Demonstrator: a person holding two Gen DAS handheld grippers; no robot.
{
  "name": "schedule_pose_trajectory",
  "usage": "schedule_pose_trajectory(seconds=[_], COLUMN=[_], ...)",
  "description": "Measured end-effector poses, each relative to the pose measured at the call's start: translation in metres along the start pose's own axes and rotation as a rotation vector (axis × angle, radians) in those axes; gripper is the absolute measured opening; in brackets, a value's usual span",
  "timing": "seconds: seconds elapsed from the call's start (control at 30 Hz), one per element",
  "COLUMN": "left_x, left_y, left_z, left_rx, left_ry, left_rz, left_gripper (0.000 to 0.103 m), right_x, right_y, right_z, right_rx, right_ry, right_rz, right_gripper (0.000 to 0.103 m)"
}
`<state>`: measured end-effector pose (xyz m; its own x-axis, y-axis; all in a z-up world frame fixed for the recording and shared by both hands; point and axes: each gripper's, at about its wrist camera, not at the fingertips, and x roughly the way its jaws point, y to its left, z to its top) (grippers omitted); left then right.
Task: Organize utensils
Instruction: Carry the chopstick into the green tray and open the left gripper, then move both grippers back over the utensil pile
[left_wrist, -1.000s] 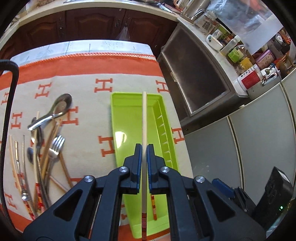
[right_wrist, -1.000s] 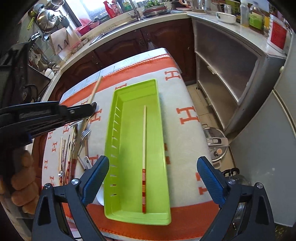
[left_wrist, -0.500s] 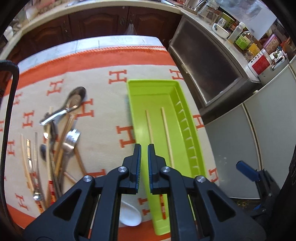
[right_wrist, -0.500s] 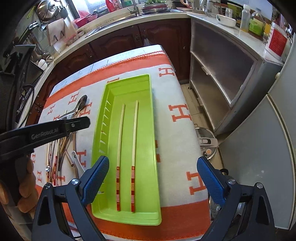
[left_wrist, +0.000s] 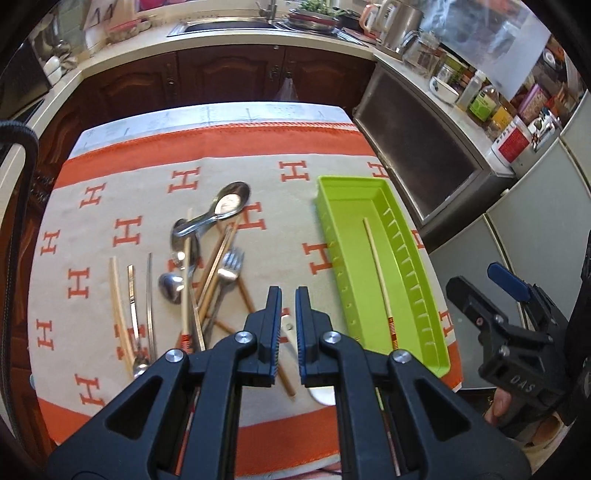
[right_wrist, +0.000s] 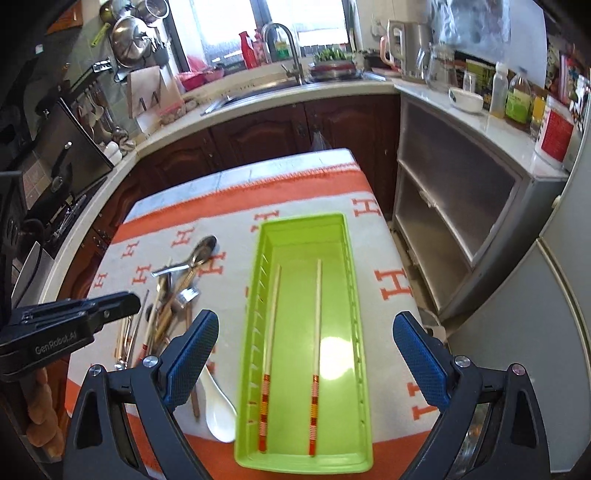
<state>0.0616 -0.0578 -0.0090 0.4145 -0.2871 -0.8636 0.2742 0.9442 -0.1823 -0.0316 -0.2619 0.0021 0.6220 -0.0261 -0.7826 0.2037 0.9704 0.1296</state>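
A lime green tray (right_wrist: 258, 258) lies on the orange and beige cloth, with two pale chopsticks (right_wrist: 271, 332) (right_wrist: 317, 325) lengthwise inside it. In the left wrist view only one chopstick (left_wrist: 378, 273) shows in the tray (left_wrist: 325, 192). Left of the tray is a loose pile of utensils (left_wrist: 207, 266): metal spoons, a fork (left_wrist: 229, 266) and more chopsticks. My left gripper (left_wrist: 288, 295) hangs above the cloth between pile and tray, shut with nothing in it. My right gripper (right_wrist: 306, 325) stands wide open over the tray's near end, empty.
A white ceramic spoon (right_wrist: 219, 413) lies at the cloth's front edge beside the tray. A grey cabinet (right_wrist: 454, 221) stands close to the table's right side. The kitchen counter with a sink (right_wrist: 258, 88) runs along the back.
The chopstick that my left gripper held now lies in the tray beside the first one. That gripper has swung left toward the pile. The right gripper has risen a little.
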Motion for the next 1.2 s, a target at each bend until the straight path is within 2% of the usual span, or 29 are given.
schedule_pose_trajectory(seconds=[0.33,0.57,0.8,1.0,1.07,1.2], left_x=[-0.045,-0.043,-0.027,-0.01,-0.006,0.001], left_y=[0.078,0.135,0.182,0.202,0.208,0.216], left_z=[-0.039,-0.073,-0.104,-0.122,-0.128,-0.137], left_rx=[-0.087,-0.155,-0.237,-0.274,-0.284,-0.305], left_ry=[-0.057,-0.028,0.034,0.074,0.08,0.078], left_rz=[0.11,0.227,0.271,0.255,0.239,0.191], left_gripper=[0.005,0.005,0.005,0.005,0.005,0.005], right_x=[-0.025,-0.023,-0.01,0.018,0.028,0.05], right_y=[0.098,0.166,0.23,0.268,0.278,0.284], right_z=[-0.007,-0.02,-0.027,-0.043,-0.05,-0.065], right_rx=[-0.255,-0.338,-0.402,-0.473,-0.498,-0.513], right_ry=[-0.079,-0.074,-0.048,-0.009,-0.002,0.05], right_rz=[-0.004,0.106,0.164,0.168,0.153,0.179], right_gripper=[0.097,0.097,0.097,0.097,0.097,0.097])
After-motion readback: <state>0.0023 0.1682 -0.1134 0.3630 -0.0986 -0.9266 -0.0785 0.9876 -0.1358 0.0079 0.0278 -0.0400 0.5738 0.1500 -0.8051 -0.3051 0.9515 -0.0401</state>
